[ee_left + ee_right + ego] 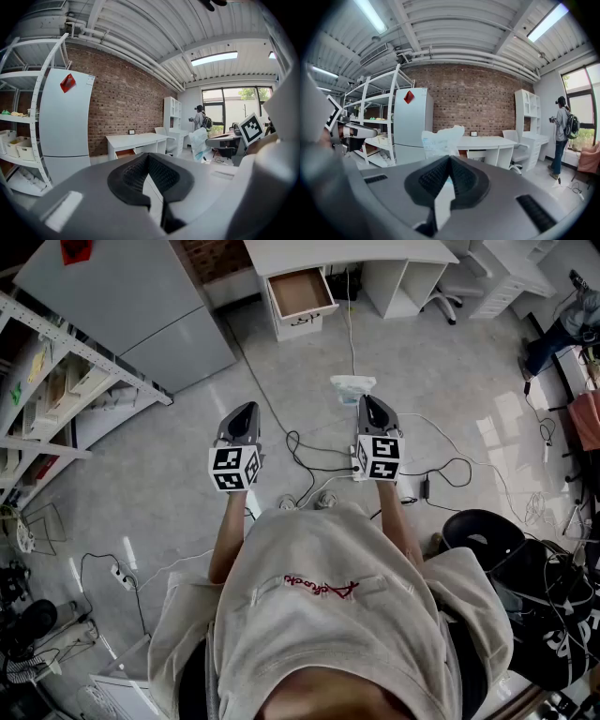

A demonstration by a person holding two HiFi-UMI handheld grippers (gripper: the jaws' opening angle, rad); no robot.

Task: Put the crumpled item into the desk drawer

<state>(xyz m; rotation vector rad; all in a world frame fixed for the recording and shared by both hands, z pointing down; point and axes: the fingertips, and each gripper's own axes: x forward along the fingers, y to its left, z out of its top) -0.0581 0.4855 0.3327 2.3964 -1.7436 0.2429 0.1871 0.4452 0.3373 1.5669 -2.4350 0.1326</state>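
Forearm [396, 517] outstretched, right gripper [367, 399] on bag [352, 384]

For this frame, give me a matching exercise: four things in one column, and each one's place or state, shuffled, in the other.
Things:
1. desk drawer
2. crumpled item
3. left gripper
4. fridge

Place or state:
A. clamped in the right gripper
B. shut, with nothing in it
C. pulled open
D. next to the shelving

Pairs: 1-C, 2-A, 3-B, 4-D
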